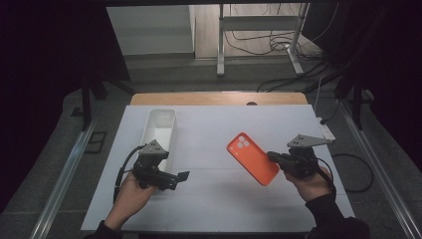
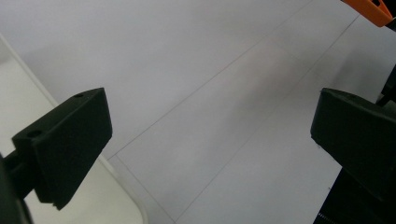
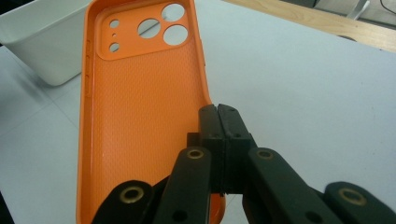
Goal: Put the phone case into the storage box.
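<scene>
The orange phone case [image 1: 252,159] sits at about four o'clock from the middle of the white table top [image 1: 214,209], right of centre. In the high view its long axis runs diagonally, from ten o'clock down to four o'clock, with the camera cut-outs at the upper left end and the plain end toward the person's right hand. In the right gripper view the case [image 3: 140,112] shows its textured inner face, the camera holes at twelve o'clock and its length running away from the jaws.

The right gripper [image 1: 272,157] comes in at the case's three o'clock edge, near its lower end. Its jaws are pressed together on the raised side wall of the case, pinching that thin rim between the pads. Whether the case rests on the table or is held just above it cannot be told.

The left gripper [image 1: 183,176] is at about nine o'clock from the case, well apart from it, pointing toward it. Its jaws stand wide with nothing between them, bare table showing in the gap.

A white rectangular bin [image 1: 159,130] lies just beyond the left gripper, at its twelve o'clock, its long axis running toward the far edge of the table.
</scene>
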The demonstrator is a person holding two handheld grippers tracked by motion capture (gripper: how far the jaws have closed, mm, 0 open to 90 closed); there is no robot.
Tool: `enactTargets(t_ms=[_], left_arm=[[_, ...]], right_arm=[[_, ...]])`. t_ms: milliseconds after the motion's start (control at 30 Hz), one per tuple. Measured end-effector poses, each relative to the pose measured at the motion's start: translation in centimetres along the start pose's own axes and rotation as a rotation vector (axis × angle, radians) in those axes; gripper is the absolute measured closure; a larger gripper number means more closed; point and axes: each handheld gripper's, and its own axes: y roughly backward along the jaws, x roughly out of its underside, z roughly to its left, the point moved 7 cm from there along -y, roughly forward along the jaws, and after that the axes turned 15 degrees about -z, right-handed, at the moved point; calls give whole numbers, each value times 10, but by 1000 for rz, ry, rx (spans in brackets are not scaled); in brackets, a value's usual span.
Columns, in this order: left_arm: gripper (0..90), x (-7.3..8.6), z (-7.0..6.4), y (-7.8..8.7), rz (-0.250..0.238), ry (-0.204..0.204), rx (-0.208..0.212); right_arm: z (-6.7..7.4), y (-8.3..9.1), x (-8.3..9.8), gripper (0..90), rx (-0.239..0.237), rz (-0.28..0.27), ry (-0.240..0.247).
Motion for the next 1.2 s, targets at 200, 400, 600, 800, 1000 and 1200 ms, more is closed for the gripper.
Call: enactTargets(t_ms=[200,400,600,800,1000,1200], left_arm=[[0,-2,-1,-7,0,20,21],[0,-4,-4,-12,-4,34,40],[0,-8,-9,-21,-6,48,66],[0,-11,-13,-30,-2,65,83],[0,-12,-14,-36,0,97,101],[0,-14,-17,-44,9,121,125]], right_arm=[[2,-1,-2,891,-6,-8,8],[4,-1,-4,891,-7,-18,13],[7,-2,-6,891,-9,-32,16],[10,-4,-8,891,-9,-40,31],[14,-6,-10,891,-10,-50,40],[23,-11,-10,892,-24,-50,46]])
